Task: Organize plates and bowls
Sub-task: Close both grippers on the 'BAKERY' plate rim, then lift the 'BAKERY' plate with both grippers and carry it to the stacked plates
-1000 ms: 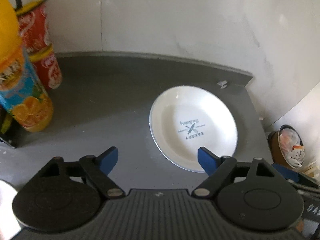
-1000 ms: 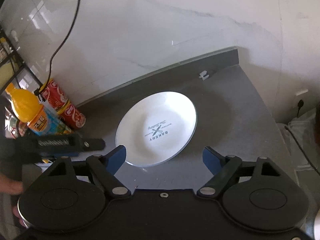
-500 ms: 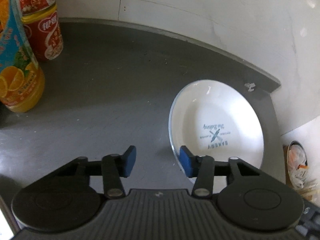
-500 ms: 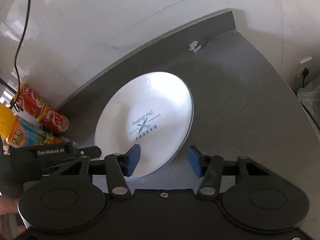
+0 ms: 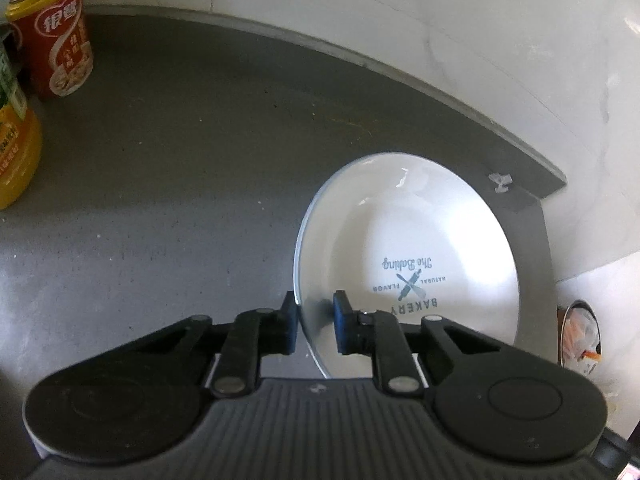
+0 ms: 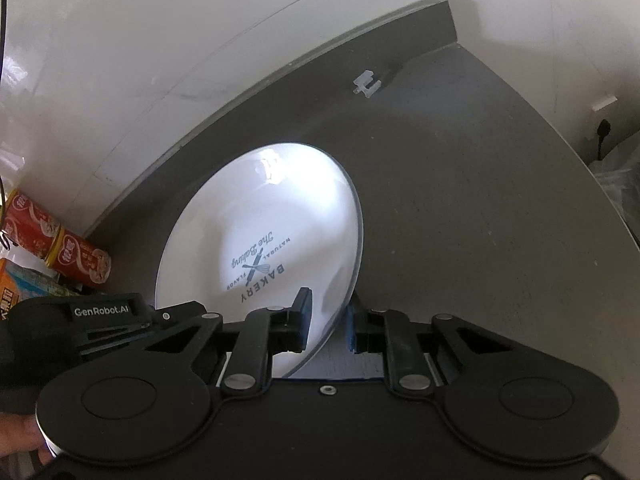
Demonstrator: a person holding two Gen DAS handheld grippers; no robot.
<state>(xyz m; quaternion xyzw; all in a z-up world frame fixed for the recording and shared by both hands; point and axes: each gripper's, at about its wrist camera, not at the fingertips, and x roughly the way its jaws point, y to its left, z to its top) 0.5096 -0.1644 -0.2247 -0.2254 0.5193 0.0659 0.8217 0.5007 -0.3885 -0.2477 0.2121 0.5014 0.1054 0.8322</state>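
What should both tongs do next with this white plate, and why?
Probably lift together, slowly. The left tongs and right tongs each straddle an opposite rim of the white plate, which seems to sit on the grey counter.

1. Both views are daylit and fairly bright; the white wall (image 5: pixel 400 20) is nearly washed out.
2. The plate (image 6: pixel 280 240) glares hardest at its far rim in the right view, blown to pure white there.
3. In the left view the plate (image 5: pixel 420 240) shows small specular glints near its far rim.
4. The grey desk (image 5: pixel 180 160) shines pale at its near left part and turns darker toward the wall.
5. A soft shadow lies on the desk (image 6: pixel 460 240) right of the plate.
6. Fisheye distortion bends the desk's back edge into an arc; corners go dark.
7. Focus is soft overall, with some compression grain; plate lettering stays readable.
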